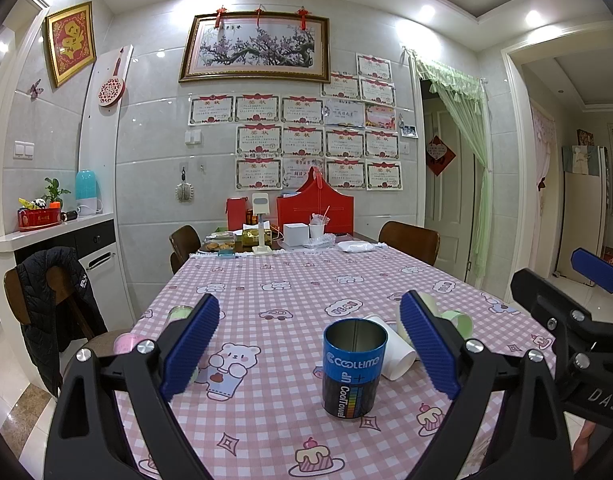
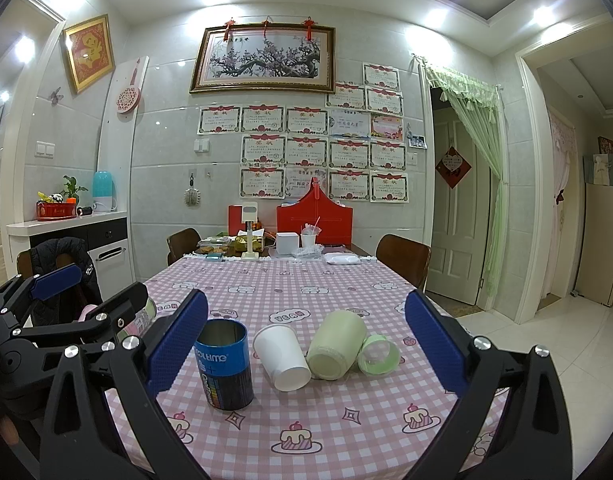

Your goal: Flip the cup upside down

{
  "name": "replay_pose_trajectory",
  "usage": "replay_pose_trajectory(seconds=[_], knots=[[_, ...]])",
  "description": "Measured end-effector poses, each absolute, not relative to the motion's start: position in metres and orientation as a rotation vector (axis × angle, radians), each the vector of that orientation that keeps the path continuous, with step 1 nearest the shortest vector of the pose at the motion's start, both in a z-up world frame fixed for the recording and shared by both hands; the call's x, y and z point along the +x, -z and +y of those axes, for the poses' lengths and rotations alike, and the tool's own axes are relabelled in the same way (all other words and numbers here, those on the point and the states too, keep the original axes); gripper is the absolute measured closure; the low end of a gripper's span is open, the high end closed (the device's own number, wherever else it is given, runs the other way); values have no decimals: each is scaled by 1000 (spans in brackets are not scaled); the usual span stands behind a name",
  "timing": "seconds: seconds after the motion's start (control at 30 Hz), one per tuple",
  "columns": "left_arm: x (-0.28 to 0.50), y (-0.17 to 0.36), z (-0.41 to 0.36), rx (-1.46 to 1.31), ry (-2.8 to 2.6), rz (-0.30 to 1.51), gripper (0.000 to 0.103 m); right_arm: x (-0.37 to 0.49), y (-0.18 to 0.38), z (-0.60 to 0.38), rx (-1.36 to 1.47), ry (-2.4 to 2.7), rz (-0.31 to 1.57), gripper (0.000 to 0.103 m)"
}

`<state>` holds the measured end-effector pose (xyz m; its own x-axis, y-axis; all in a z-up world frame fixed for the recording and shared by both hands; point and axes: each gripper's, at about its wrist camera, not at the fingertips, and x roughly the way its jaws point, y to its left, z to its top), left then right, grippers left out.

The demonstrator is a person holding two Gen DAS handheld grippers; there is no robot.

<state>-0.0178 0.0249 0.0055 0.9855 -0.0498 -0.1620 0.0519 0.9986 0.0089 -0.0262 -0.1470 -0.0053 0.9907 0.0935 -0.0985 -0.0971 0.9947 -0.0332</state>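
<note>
A blue and black tin cup [image 1: 354,372] marked "COOLTIME" stands upright, mouth up, on the pink checked tablecloth [image 1: 274,292]; it also shows in the right wrist view [image 2: 224,364]. My left gripper [image 1: 310,344] is open and empty, with the cup between its blue pads but apart from them. My right gripper [image 2: 306,344] is open and empty. A white paper cup [image 2: 282,356], a pale green cup [image 2: 336,346] and a small green-rimmed clear cup [image 2: 378,354] lie on their sides to the tin's right.
Small pink and green cups [image 1: 126,342] sit near the table's left edge behind my left finger. Boxes, a red bag [image 2: 314,220] and dishes crowd the far end. Chairs [image 2: 402,258] stand around the table; a jacket hangs on the left one [image 1: 50,300].
</note>
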Motion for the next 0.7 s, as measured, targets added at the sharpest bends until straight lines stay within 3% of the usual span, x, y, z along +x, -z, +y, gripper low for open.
replay_pose_trajectory(seconds=[0.7], knots=[[-19,-1,28,15,47,175,13,-24,12,-145,-38,-98,111,8]])
